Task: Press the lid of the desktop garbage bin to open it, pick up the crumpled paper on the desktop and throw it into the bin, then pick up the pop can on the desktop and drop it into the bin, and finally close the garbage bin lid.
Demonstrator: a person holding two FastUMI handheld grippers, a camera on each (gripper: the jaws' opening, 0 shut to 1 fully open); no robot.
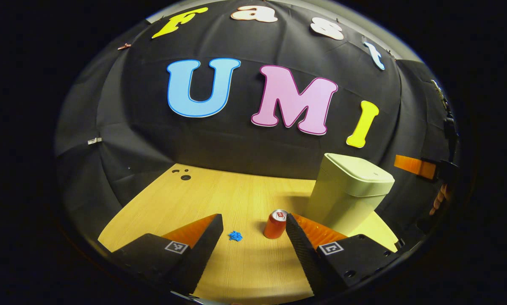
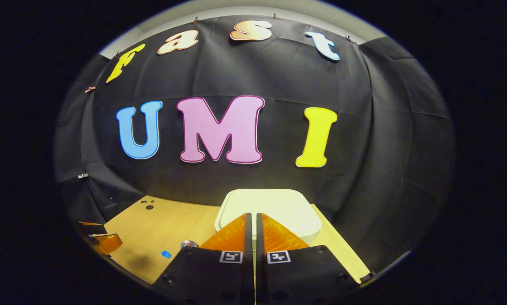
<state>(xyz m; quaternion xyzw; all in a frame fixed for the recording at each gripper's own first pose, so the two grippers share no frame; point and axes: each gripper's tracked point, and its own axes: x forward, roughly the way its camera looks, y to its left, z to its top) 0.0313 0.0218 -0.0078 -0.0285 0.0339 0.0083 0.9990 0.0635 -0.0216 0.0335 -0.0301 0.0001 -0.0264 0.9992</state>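
The white desktop bin [image 1: 346,195] stands at the table's back right with its lid [image 2: 270,207] down. An orange pop can [image 1: 275,224] stands upright in front of the bin. Left of the can lies a small blue crumpled paper [image 1: 235,236]. My left gripper [image 1: 253,218] is open and empty, low over the table, with the paper and can just beyond its fingertips. My right gripper [image 2: 253,215] is shut on nothing, its tips over the lid's near part; I cannot tell if they touch it. The can's top [image 2: 189,244] and the paper [image 2: 165,254] lie to its left.
The wooden table [image 1: 219,199] has small holes [image 1: 185,177] at its back left corner. The right gripper [image 1: 414,166] and a hand [image 1: 439,199] show beyond the bin. The left gripper [image 2: 103,240] sits at the table's left edge.
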